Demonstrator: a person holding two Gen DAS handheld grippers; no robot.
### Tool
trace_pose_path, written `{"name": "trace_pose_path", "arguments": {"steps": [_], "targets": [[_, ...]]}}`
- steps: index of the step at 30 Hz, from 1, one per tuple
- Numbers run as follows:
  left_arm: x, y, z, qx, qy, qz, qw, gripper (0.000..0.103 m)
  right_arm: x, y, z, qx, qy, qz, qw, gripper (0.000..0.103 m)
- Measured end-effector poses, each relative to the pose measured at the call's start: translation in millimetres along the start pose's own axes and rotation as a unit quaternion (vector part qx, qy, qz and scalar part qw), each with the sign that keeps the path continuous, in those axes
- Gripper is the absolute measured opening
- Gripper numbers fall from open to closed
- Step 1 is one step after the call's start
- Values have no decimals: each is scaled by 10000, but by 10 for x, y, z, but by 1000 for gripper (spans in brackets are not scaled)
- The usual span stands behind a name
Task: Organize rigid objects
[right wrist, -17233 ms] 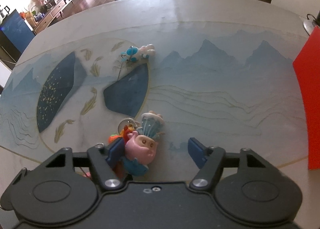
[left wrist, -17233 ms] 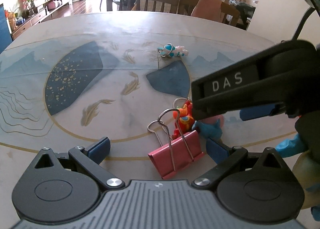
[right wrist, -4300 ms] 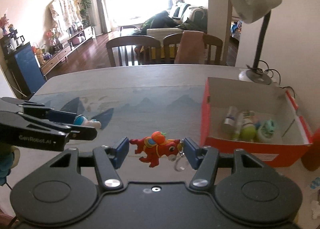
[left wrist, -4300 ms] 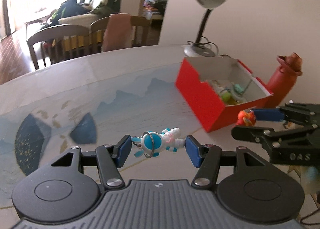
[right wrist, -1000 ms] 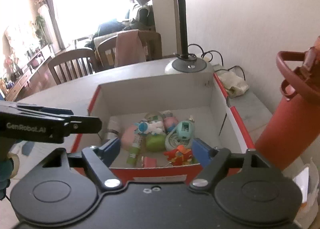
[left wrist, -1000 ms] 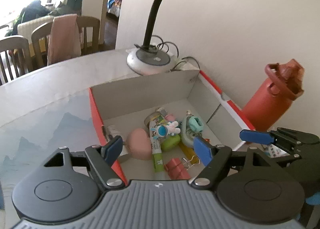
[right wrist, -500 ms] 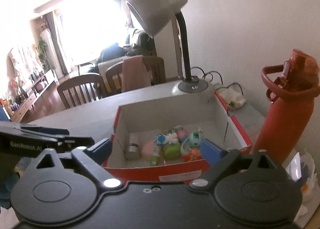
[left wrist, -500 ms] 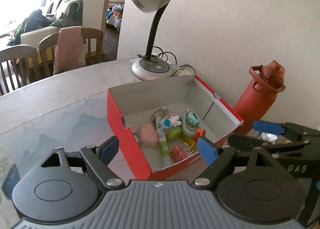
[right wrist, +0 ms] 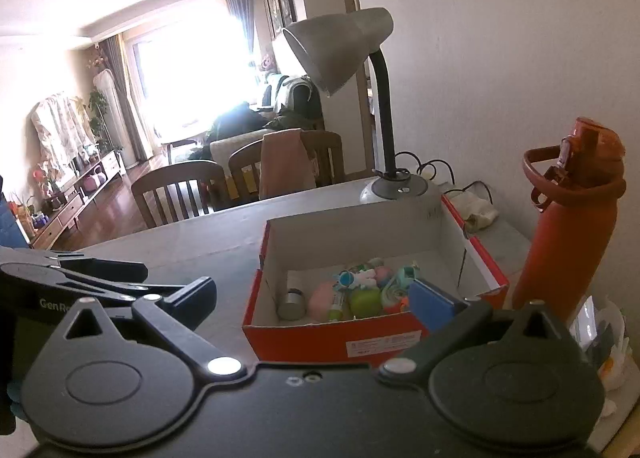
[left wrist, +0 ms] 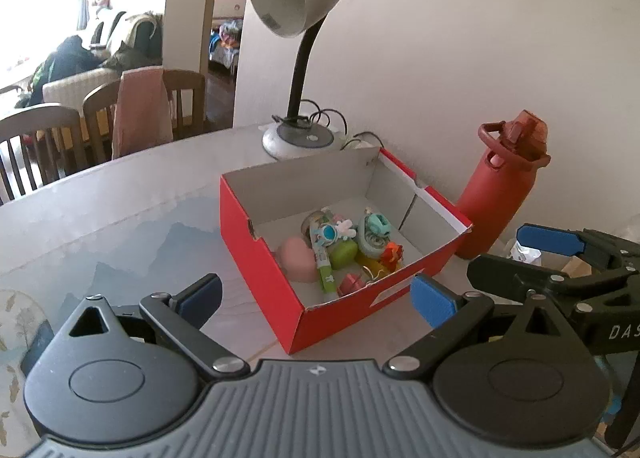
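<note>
Left gripper (left wrist: pixel 316 298) and right gripper (right wrist: pixel 316 302), both with jaws opening toward their widest and nothing between the blue pads. Ahead of and below both lies the red box (left wrist: pixel 260 242), open-topped, standing on the table (left wrist: pixel 120 226); the sorted objects rest together on its floor, among them a blue-and-white astronaut figure (left wrist: pixel 330 232), a pink oval piece (left wrist: pixel 298 262), a green piece (left wrist: pixel 343 253), an orange-red figure (left wrist: pixel 391 252) and a pink binder clip (left wrist: pixel 350 284). From the left gripper the box presents a near corner, its long axis running away toward the lamp base (left wrist: pixel 298 138); from the right gripper it presents a labelled short wall squarely, so the axis runs straight ahead. Neither gripper appears clearly nearer; the right gripper's fingers (left wrist: pixel 548 240) show at the right edge of the left view, beside the box's bottle-side wall, and the left gripper's fingers (right wrist: pixel 100 270) show at the left of the right view, off the box's other side. Any further pickup would probably call for turning away from the box. The left view alone shows the clip and the box's far inner corner; the right view alone shows a small silver cylinder (right wrist: pixel 292 303) by the near-left wall and the wrappers (right wrist: pixel 608 342) past the red bottle (right wrist: pixel 568 242).
</note>
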State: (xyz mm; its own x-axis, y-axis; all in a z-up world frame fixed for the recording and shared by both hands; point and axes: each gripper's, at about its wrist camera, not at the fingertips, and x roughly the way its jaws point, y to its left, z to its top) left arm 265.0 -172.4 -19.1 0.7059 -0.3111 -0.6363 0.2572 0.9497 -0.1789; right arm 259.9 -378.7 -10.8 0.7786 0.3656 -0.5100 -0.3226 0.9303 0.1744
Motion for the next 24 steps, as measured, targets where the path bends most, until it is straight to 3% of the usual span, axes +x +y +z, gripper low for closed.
{"name": "trace_pose_path", "arguments": {"steps": [14, 24], "targets": [[-110, -186, -17, 488, -260, 138, 9984, 101, -142, -51, -56, 128, -54, -165, 9998, 102], [-79, -191, 16, 471, -220, 86, 9986, 101, -116, -53, -76, 168, -6, -285, 9995, 102]]}}
